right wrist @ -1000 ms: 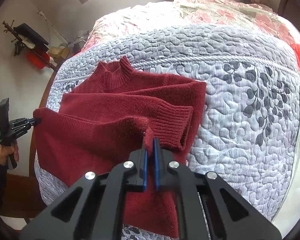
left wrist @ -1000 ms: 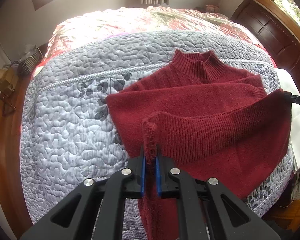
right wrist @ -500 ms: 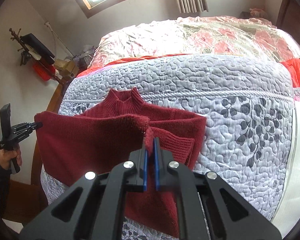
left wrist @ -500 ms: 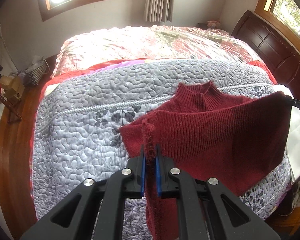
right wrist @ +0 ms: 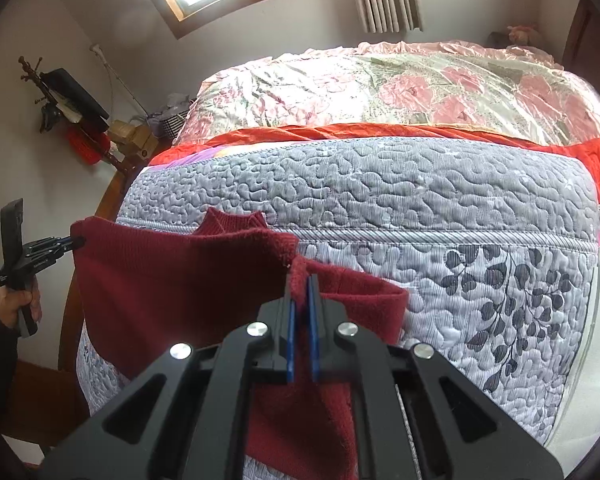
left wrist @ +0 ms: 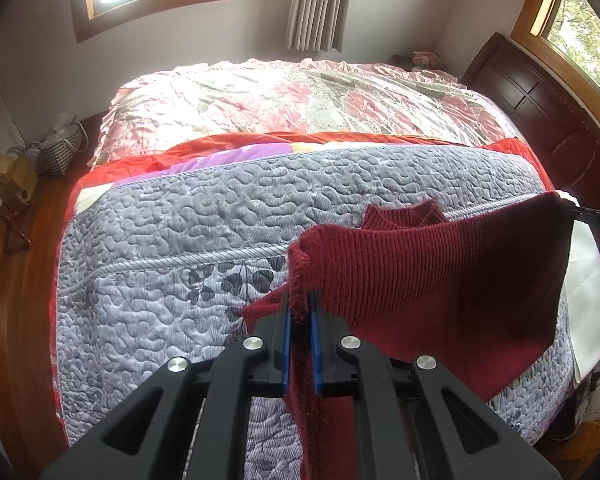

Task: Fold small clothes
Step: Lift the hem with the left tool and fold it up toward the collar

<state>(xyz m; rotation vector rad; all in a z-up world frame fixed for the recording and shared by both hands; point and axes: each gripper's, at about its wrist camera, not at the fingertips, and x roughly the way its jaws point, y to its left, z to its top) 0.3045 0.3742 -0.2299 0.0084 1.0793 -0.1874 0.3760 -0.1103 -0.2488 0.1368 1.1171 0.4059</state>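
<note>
My left tool (left wrist: 300, 312) and right tool (right wrist: 301, 294) each pinch a hem corner of the red sweater (left wrist: 440, 280), held taut between them – its collar lies at 12 o'clock on the bed's grey quilt (left wrist: 204, 216), the fold's direction.

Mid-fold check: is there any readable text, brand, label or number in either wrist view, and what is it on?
Left gripper body, seen from the right wrist view: small pale lettering, too small to read.
Right gripper arm at the edge of the left wrist view: a few pale characters, blurred, not readable.
Red sweater, grey quilt: no text visible.
</note>
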